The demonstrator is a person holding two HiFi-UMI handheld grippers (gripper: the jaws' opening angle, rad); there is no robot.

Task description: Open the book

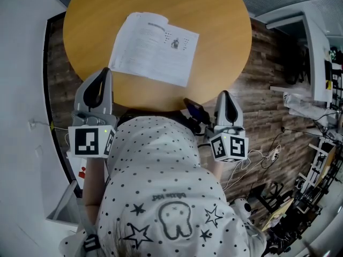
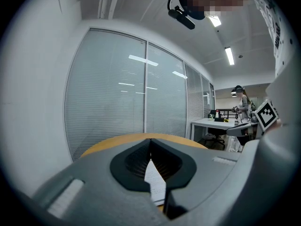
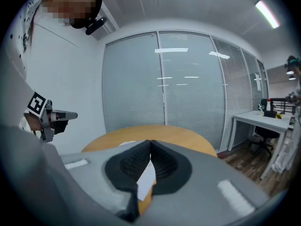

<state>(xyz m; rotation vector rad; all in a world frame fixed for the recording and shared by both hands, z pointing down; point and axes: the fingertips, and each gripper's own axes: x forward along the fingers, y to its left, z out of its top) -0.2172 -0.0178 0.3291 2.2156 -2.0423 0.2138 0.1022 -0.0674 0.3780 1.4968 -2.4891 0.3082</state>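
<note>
Book (image 1: 155, 48) lies flat at middle of desk (image 1: 225, 47), printed pages up: seems open as task wants. Left tool (image 1: 105, 74) and right tool (image 1: 225, 96) wait at near edge, each pressed together, empty, clear of pages.

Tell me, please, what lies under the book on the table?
The book lies flat on the round wooden table, and bare wood shows all around its edges. Whether anything thin lies beneath it cannot be seen, because the pages cover that spot.
</note>
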